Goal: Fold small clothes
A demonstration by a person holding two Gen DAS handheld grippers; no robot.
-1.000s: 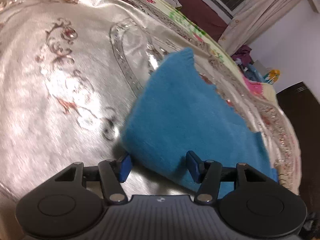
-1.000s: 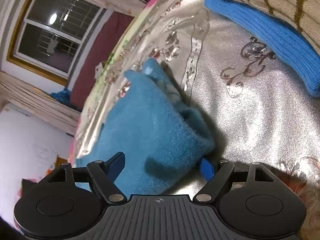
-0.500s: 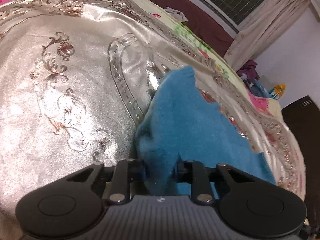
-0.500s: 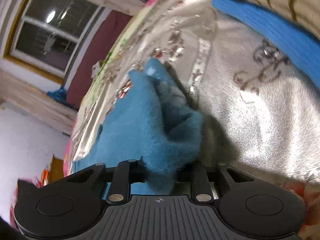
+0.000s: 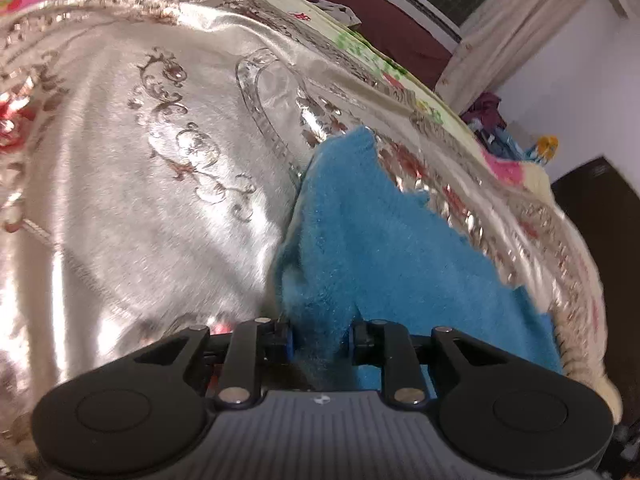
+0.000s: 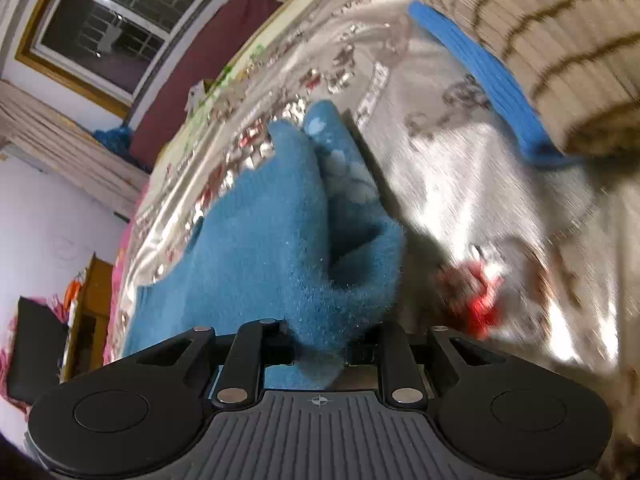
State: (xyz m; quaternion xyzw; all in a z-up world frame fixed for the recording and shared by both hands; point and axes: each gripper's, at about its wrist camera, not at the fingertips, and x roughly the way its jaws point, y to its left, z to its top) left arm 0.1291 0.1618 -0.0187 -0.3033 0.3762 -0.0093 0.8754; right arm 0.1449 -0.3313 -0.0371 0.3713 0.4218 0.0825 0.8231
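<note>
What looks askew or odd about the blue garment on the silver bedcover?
The blue garment is bunched, not flat: near the right gripper its edge curls over, showing pale patches. Both the right and left gripper have jaws pinching its near edge. Nothing looks torn or spilled on the silver bedcover.

You get warm indoor light, night-dark window [image 6: 108,32] with lamp reflection in glass. Strong glare patches on shiny bedspread [image 5: 132,216]. Your right view smears with motion blur at right side; left view mildly soft. Heavy fisheye bending at edges, dark corners. Blue cloth [image 6: 272,240] casts dark shadow on bedspread beside it.
</note>
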